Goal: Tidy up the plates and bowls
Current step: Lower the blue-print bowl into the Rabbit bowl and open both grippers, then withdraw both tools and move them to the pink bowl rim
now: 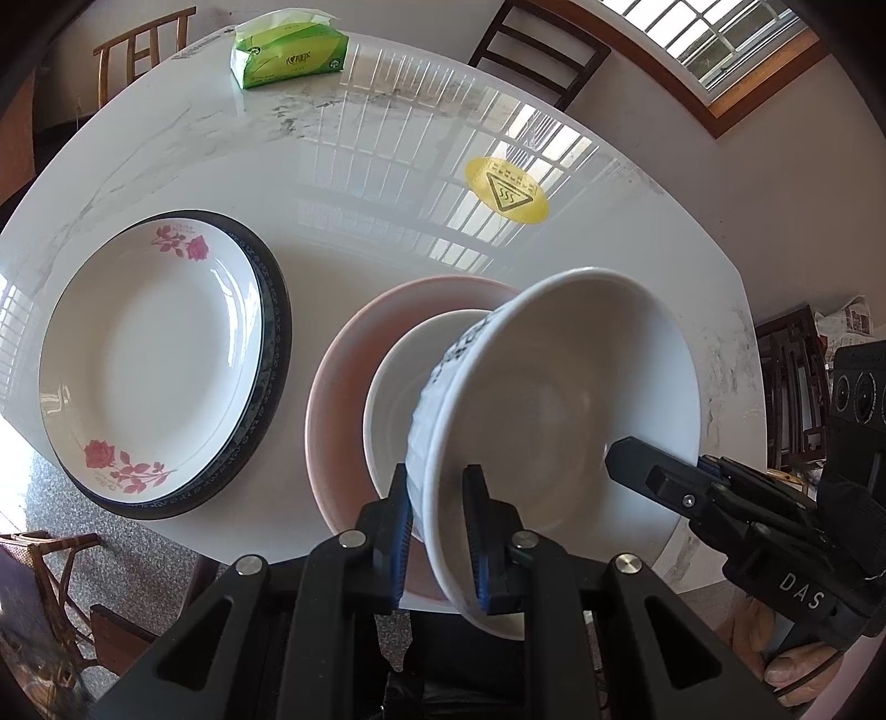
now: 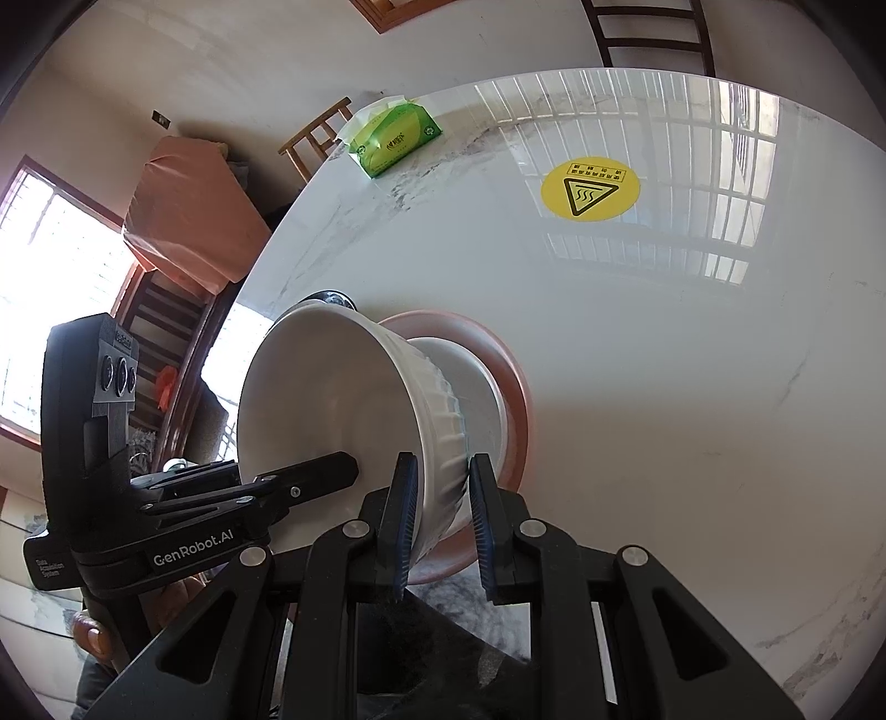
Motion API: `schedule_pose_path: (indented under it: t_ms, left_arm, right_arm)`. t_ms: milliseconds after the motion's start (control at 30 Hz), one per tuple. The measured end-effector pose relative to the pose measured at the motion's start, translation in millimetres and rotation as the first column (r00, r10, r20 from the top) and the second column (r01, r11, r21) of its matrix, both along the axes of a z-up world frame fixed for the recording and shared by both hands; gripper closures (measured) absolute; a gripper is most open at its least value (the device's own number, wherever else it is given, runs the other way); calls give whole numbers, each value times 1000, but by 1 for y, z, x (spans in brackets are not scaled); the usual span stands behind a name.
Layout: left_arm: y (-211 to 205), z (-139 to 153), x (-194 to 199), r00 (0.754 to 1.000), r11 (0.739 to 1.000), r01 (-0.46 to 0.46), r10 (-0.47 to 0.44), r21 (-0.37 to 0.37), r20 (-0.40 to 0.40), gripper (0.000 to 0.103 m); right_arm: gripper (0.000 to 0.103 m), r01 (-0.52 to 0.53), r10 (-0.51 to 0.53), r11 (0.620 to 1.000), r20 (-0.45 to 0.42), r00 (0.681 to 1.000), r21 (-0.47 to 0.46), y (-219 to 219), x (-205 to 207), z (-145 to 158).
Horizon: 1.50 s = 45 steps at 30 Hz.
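A white ribbed bowl hangs tilted above the table, held by its rim from two sides. My left gripper is shut on the near rim. My right gripper is shut on the opposite rim, one finger inside the bowl. In the right wrist view, the right gripper pinches the ribbed wall and the left gripper clamps the far rim. Below the held bowl, a smaller white bowl rests in a pink plate. To the left, a rose-patterned plate lies on a dark-rimmed plate.
The white marble table carries a green tissue pack at its far edge and a yellow warning sticker. Wooden chairs stand around the table. A person's fingers hold the right gripper's handle.
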<state>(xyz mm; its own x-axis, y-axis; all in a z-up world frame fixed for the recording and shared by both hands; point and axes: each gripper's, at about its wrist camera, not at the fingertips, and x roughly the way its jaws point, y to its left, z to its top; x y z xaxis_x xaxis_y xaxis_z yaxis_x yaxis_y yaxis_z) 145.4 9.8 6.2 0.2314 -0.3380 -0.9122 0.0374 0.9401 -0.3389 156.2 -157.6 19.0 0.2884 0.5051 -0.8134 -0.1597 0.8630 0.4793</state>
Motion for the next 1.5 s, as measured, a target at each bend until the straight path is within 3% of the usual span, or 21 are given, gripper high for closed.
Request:
schedule_pose_path:
  t_ms: [500,833,1100,1300,1500]
  left_arm:
    - [-5,-1,1,999,1000,-7,6,-5,-44,85]
    - [-9,2,3,1000,999,-3,3,33,-19,74]
    - [-15,3,2,999,995,29,-32,95,32,72]
    - [-24,21,-4,987,978,65,-92,199,132,61]
    - [-17,28,-6,982,982,60,-90,177,164,61]
  right_arm:
    - [85,11,-11,1000,-25,1000,-2,1,4,-8]
    - [85,21,-21,1000,-29,999,-2,-1,6,-13]
    - [85,18,-18,1000,-4,1000,-19,1,5,-11]
    - [91,-6,8,999,36,999,-48,4,2,-5]
    - [90,8,-7,1000,82,997,-15,-2,-2,3]
